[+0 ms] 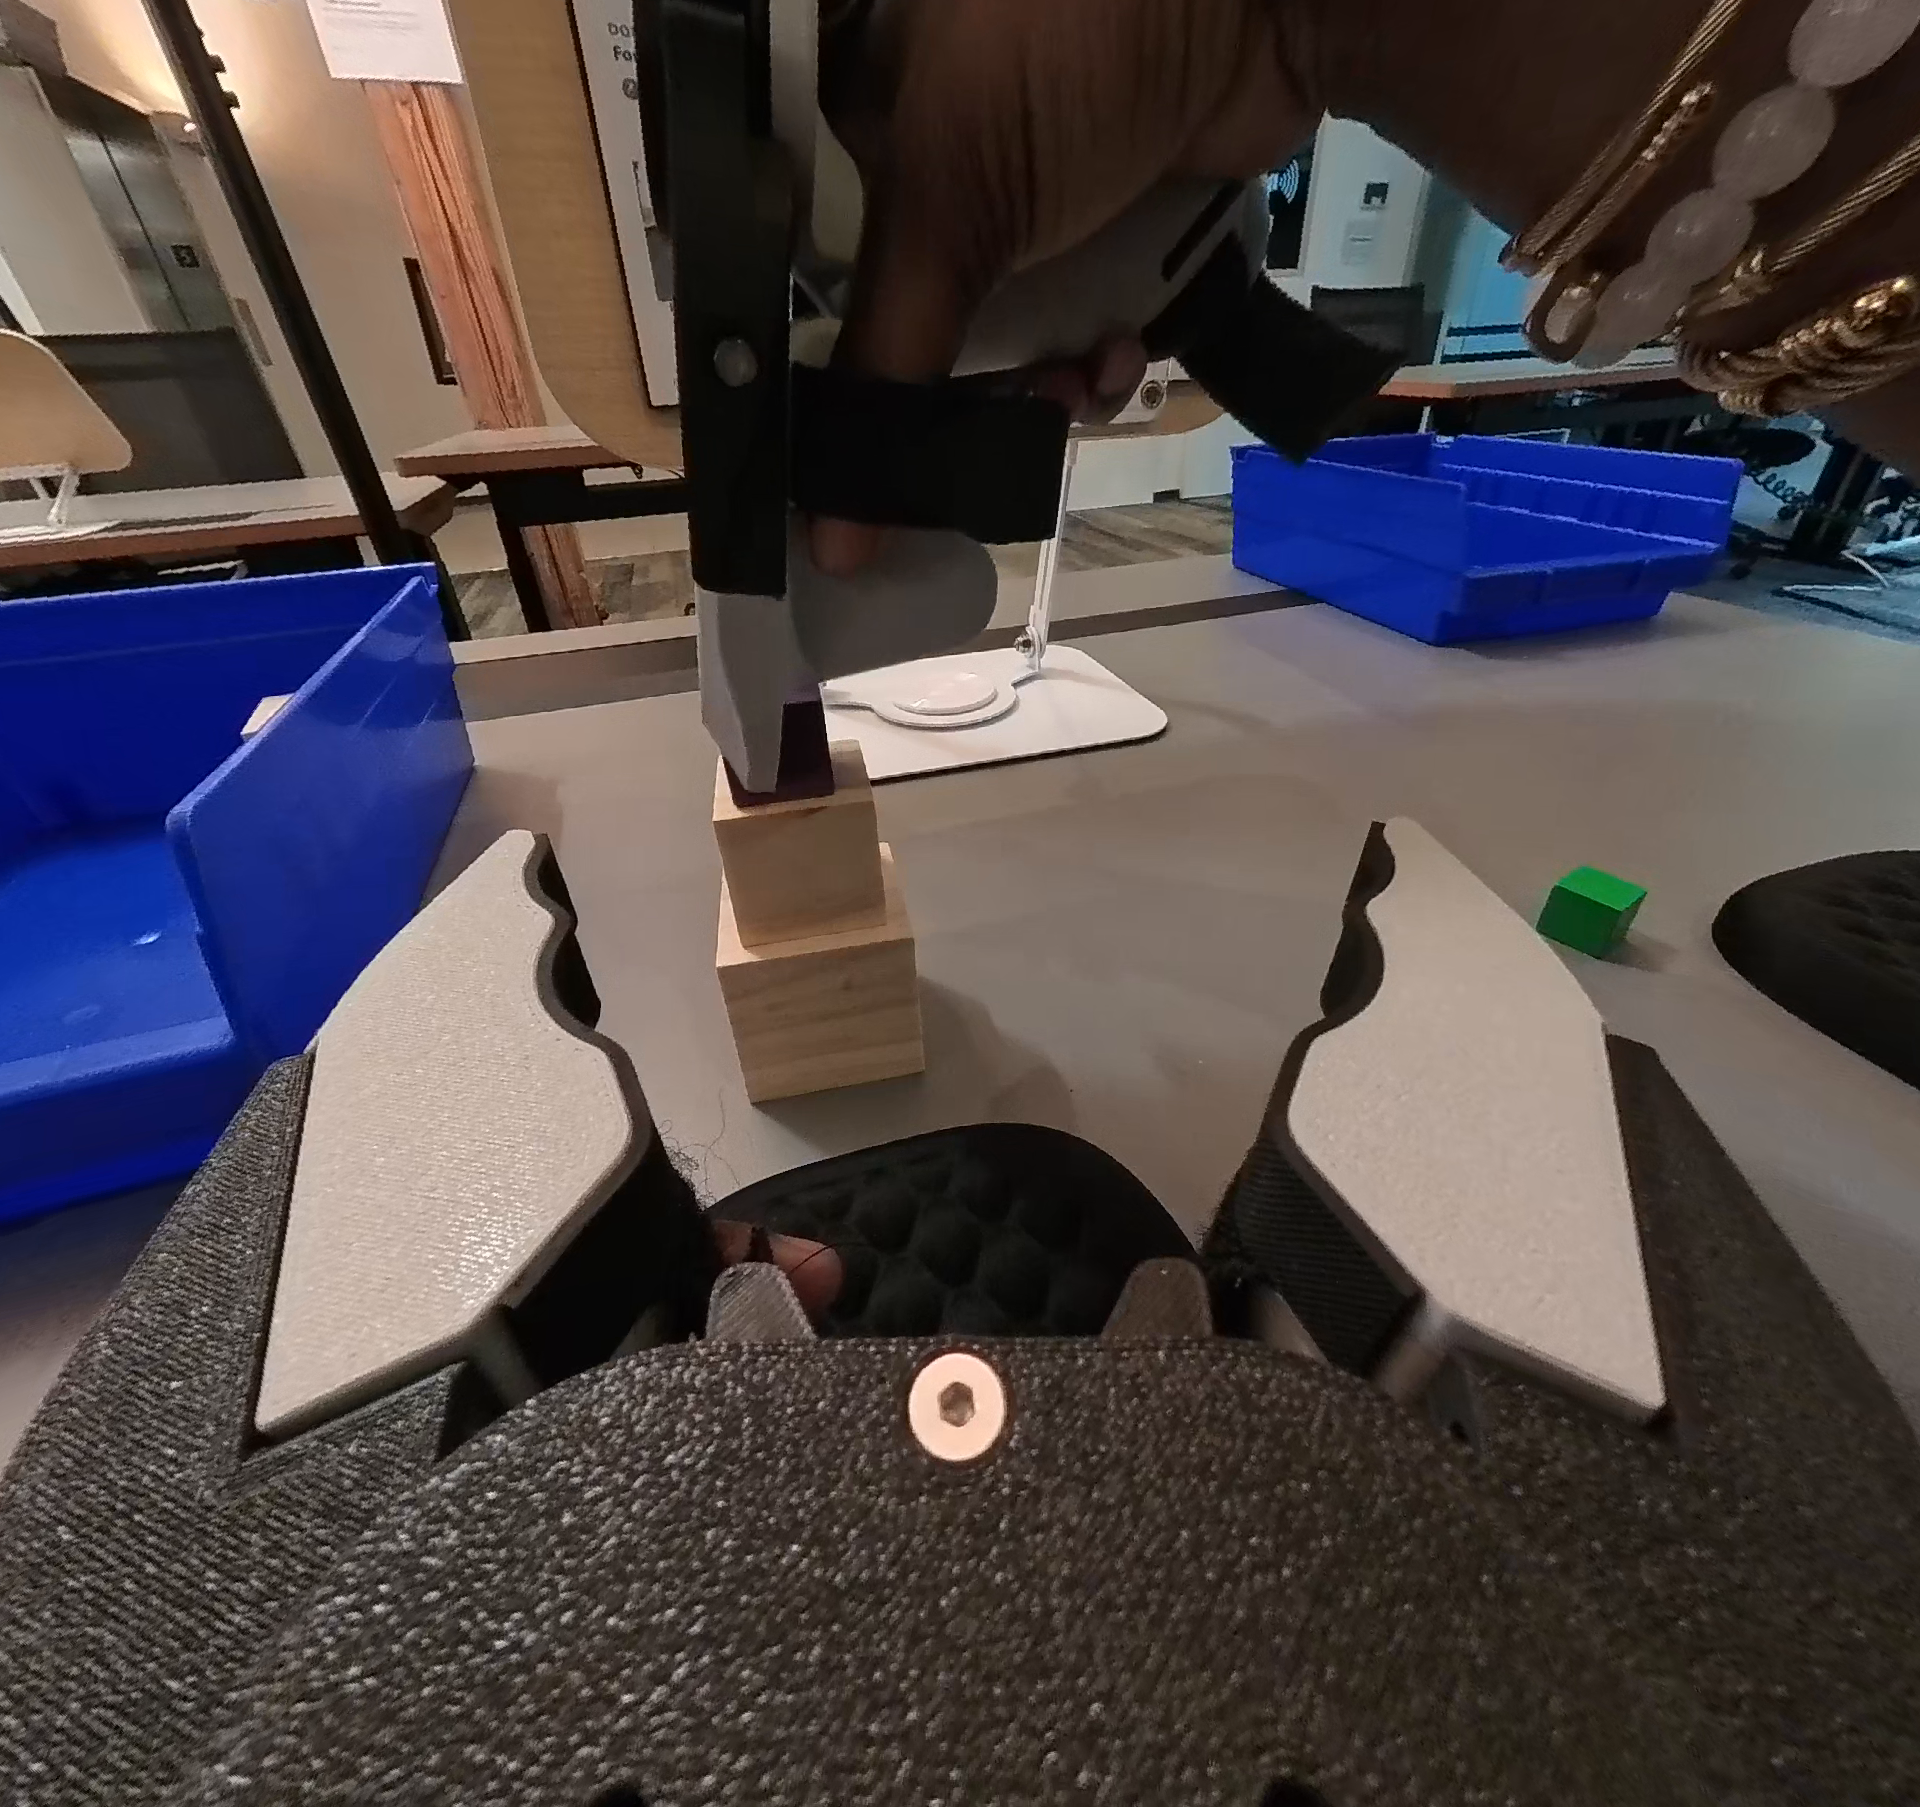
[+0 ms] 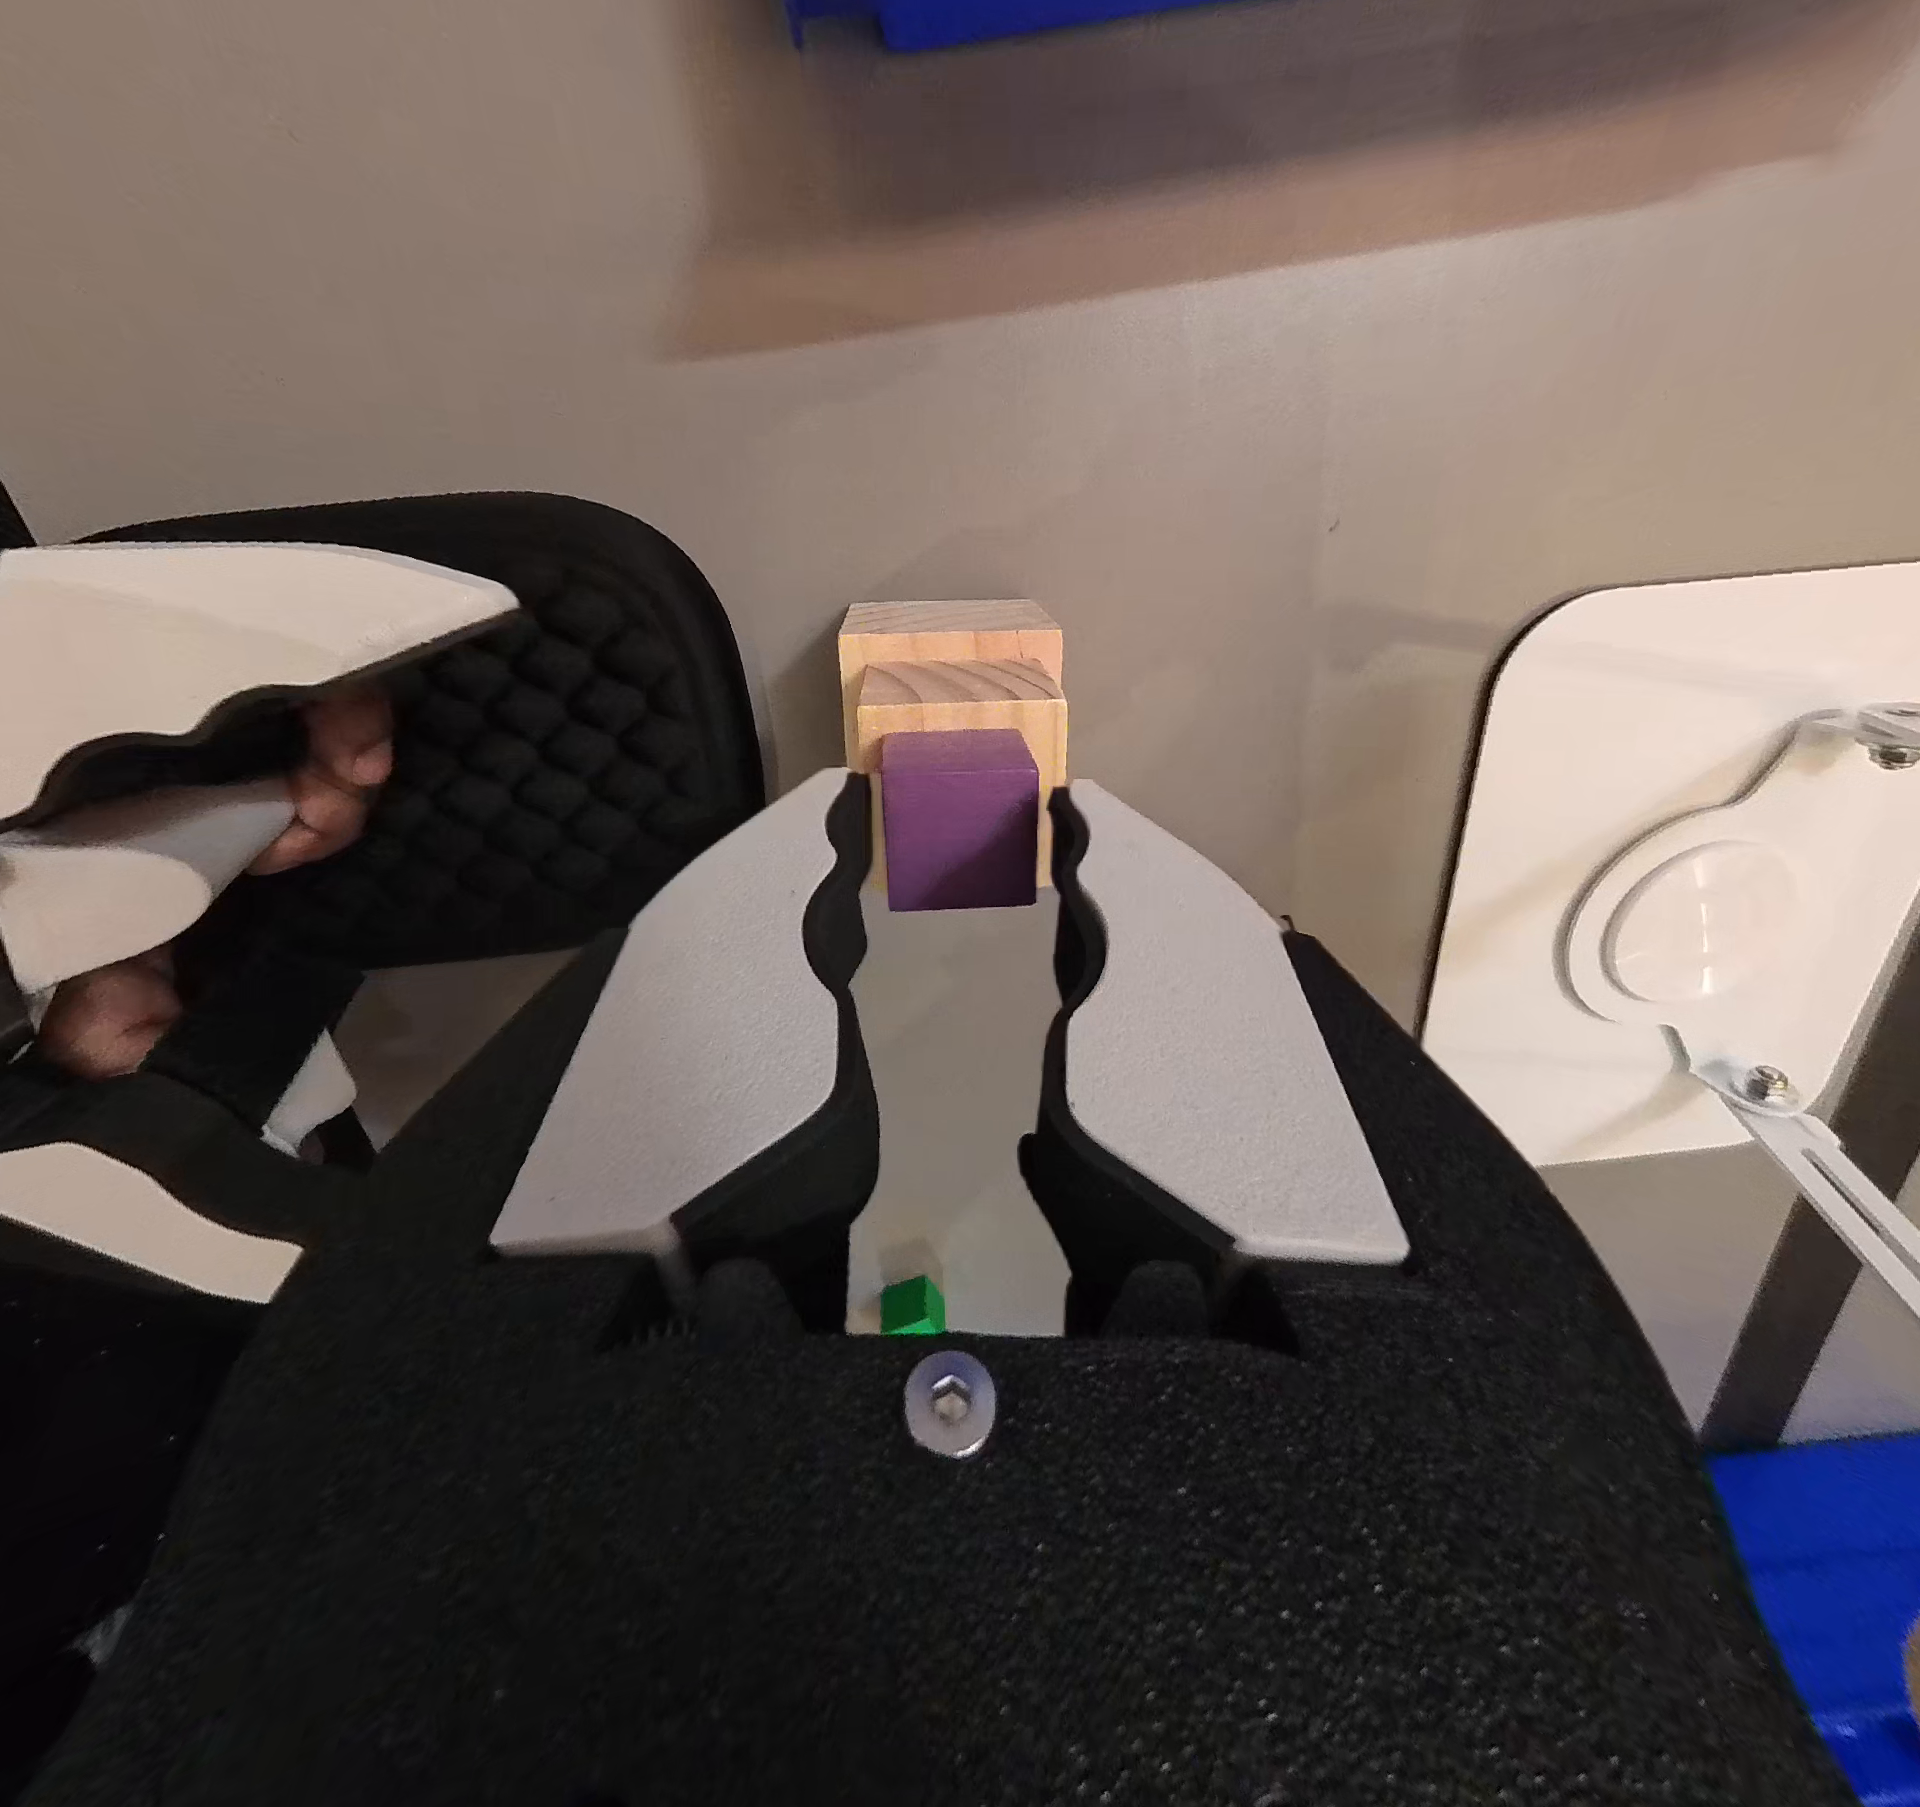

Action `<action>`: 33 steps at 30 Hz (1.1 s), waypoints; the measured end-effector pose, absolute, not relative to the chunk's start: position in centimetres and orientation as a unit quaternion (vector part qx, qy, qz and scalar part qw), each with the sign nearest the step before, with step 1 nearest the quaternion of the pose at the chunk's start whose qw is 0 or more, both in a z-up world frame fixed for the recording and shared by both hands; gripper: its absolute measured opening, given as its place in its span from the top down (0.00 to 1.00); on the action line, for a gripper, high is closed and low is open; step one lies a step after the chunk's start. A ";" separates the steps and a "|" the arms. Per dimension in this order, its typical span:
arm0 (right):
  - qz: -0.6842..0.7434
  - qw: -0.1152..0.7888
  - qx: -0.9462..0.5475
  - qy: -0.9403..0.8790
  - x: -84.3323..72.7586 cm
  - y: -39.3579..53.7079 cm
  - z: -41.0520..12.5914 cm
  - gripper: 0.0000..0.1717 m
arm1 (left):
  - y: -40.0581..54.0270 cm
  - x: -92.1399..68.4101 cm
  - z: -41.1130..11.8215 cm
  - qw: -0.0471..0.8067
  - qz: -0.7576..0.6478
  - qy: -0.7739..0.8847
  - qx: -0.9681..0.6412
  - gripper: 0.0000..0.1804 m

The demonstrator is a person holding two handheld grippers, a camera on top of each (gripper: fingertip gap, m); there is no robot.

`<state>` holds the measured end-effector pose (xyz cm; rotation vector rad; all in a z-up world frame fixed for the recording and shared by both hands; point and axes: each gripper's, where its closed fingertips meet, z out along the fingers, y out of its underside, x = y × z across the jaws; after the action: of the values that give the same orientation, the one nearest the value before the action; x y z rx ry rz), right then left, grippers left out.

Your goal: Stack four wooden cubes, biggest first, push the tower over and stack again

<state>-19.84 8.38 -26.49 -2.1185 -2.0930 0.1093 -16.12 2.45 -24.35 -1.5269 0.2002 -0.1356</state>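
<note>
Your right gripper (image 2: pixel 956 796) pointed down over a small stack on the grey table (image 1: pixel 1195 926); its jaws stood narrowly apart, one on either side of a purple cube (image 2: pixel 961 822), and a thin sliver of pale wood showed between each pad and the cube's face, so the pads bracketed it without pressing; the cube itself sat on the upper wooden block (image 1: pixel 795 853), which rested, a little offset, on the lower wooden block (image 1: pixel 821 1009). Your left gripper (image 1: pixel 961 838) hung low in front of the stack with its jaws spread wide and nothing between them; the lower block was the thing nearest to it.

As I judge it, the care here lay in keeping both pads equally clear of the cube and your wrist square to it; the blocks were staggered, so a sideways brush from either finger could have tipped the whole column; the wide-spread left fingers were best kept off the base.

A green cube (image 1: pixel 1590 910) lay well apart to the right; a blue bin (image 1: pixel 312 822) stood to the left; a white stand base (image 1: pixel 1039 729) lay behind the stack.
</note>
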 end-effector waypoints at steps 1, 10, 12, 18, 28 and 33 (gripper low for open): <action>0.036 0.080 -0.708 -0.701 -19.8 8.3 -26.5 0.80 | 2.4 -16.1 -24.4 0.716 -0.061 0.090 -0.690 0.24; 0.050 0.110 -0.704 -0.700 -19.3 8.4 -24.7 0.69 | 2.4 -16.1 -24.4 0.716 -0.062 0.090 -0.690 0.24; 0.057 0.121 -0.701 -0.700 -18.5 8.3 -23.9 0.65 | 2.4 -16.1 -24.3 0.716 -0.061 0.091 -0.689 0.24; 0.066 0.140 -0.705 -0.692 -13.4 8.2 -22.5 0.60 | 2.4 -16.1 -24.4 0.716 -0.059 0.092 -0.690 0.24; 0.034 0.126 -0.782 -0.609 -0.1 9.9 -26.4 0.58 | 2.4 -16.0 -24.4 0.716 -0.053 0.096 -0.690 0.24; 0.025 0.099 -0.807 -0.582 4.4 9.3 -30.1 0.56 | 2.4 -16.0 -24.4 0.716 -0.052 0.097 -0.690 0.24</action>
<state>4.41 9.27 -30.13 -2.3872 -1.7208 0.0751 -15.95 2.39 -24.37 -1.5274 0.2144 -0.1140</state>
